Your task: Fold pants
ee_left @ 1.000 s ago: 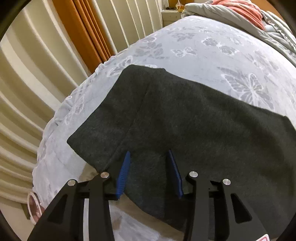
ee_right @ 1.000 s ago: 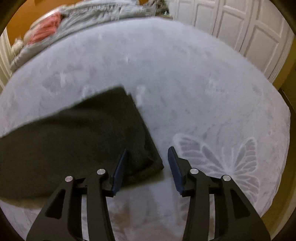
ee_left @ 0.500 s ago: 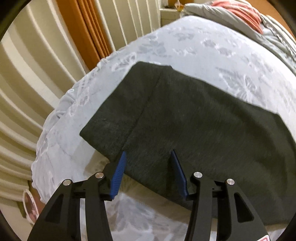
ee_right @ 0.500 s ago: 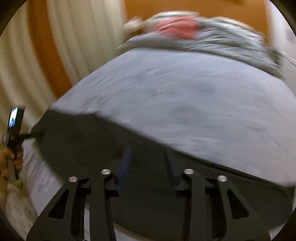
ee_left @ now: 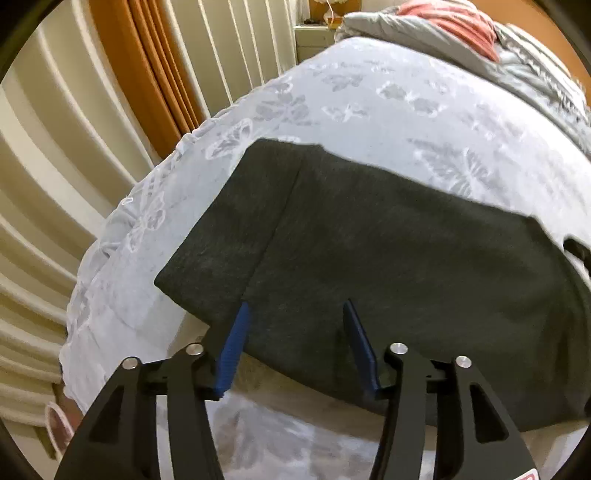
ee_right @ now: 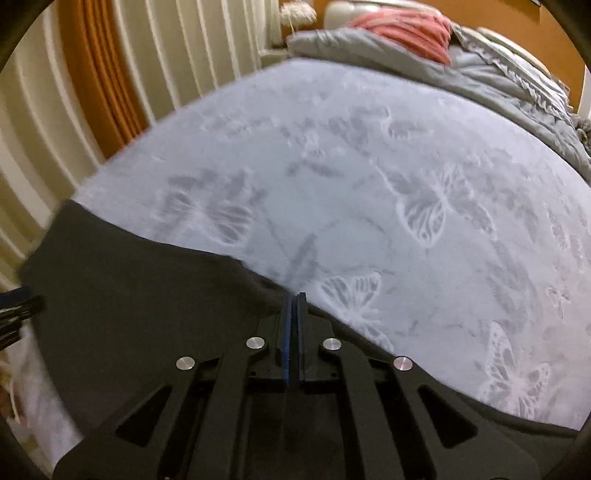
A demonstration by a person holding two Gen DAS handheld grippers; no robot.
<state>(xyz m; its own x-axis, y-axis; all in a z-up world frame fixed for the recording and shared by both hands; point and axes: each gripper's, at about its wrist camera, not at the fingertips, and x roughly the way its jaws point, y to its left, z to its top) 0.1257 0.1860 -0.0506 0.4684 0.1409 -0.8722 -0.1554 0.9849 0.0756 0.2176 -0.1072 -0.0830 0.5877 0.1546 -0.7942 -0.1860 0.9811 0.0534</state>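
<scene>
The dark grey pants [ee_left: 369, 240] lie flat on the bed, folded lengthwise, one end toward the curtain side. My left gripper [ee_left: 295, 314] is open, its blue pads over the near edge of the pants close to that end. In the right wrist view the pants [ee_right: 129, 295] fill the lower left. My right gripper [ee_right: 294, 299] has its pads pressed together at the far edge of the pants; cloth between the pads does not show clearly. The right gripper's tip [ee_left: 576, 251] shows at the right edge of the left wrist view.
The bed has a pale lilac butterfly cover [ee_left: 369, 110], also in the right wrist view [ee_right: 406, 184]. A grey duvet [ee_right: 480, 81] with a red cloth [ee_right: 406, 29] lies at the head. Cream and orange curtains [ee_left: 129, 74] hang along the left side.
My right gripper swung from the pants' far end to the long edge and closed. My left gripper drew back slightly toward the near edge and stayed open.
</scene>
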